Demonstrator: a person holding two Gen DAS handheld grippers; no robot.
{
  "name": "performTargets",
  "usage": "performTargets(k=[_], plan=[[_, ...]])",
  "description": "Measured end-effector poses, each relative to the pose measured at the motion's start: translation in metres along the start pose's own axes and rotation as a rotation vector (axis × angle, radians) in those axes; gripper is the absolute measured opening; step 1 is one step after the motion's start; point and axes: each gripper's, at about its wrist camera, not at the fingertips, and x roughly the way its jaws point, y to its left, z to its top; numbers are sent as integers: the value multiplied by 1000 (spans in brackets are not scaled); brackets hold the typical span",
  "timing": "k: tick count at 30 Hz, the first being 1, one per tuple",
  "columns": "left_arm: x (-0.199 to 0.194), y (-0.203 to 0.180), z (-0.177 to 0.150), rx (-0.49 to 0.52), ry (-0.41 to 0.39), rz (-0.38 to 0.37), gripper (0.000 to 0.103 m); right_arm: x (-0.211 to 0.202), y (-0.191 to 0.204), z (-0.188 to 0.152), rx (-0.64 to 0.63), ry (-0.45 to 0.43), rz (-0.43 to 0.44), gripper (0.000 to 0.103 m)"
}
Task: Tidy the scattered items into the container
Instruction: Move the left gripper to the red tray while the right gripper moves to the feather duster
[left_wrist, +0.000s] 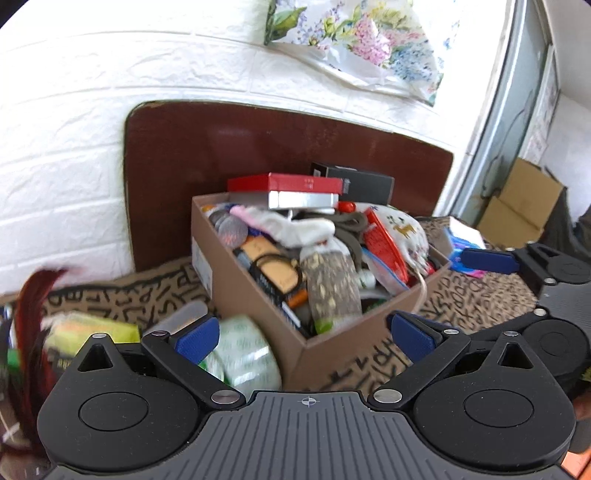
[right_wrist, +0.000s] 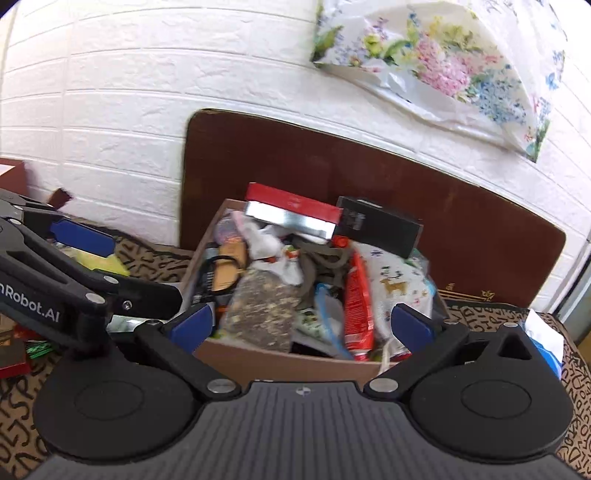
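Box (left_wrist: 258, 295) stands near the middle of the patterned surface (left_wrist: 480, 299), before a brown board (left_wrist: 258, 147) leaning on the white wall. It is heaped above the rim: a red case (left_wrist: 284, 183) and a black carton (left_wrist: 364, 184) sit on top at the back, with socks, a red packet (left_wrist: 384, 240) and a printed cloth (left_wrist: 402, 229) beneath.

Left gripper (left_wrist: 303, 338) is spread wide and empty, level with the box's near corner. Right gripper (right_wrist: 299, 325) is likewise released and empty, facing the box's near wall. Neither pad touches anything.

Items outside the box: a tape roll (left_wrist: 243, 354) just beside its near left corner, under the left gripper's left finger; a yellow-green pack (left_wrist: 92, 332) and red feathers (left_wrist: 33, 314) further left; a blue and pink pack (left_wrist: 465, 251) to the right of the box. Both views are motion-blurred, so small items cannot be identified.

Judgement: the task is well advanced, and the step in hand is selecting the next stray. The tape roll is nearest; the left gripper would need to shift left and dip to straddle it. The heap leaves little room, so a rolling item may slide off.
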Motion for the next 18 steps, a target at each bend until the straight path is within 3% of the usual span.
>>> performTargets(k=[4, 8, 12, 18], plan=[[-35, 19, -41, -4, 6, 4, 103, -14, 26, -17, -3, -7, 76, 103], [-66, 38, -90, -5, 0, 59, 103, -20, 56, -42, 9, 9, 161, 103], [-84, 59, -136, -66, 40, 95, 103, -18, 89, -63, 14, 42, 206, 102], [-98, 84, -170, -127, 65, 155, 102, -13, 135, -82, -28, 89, 258, 102]])
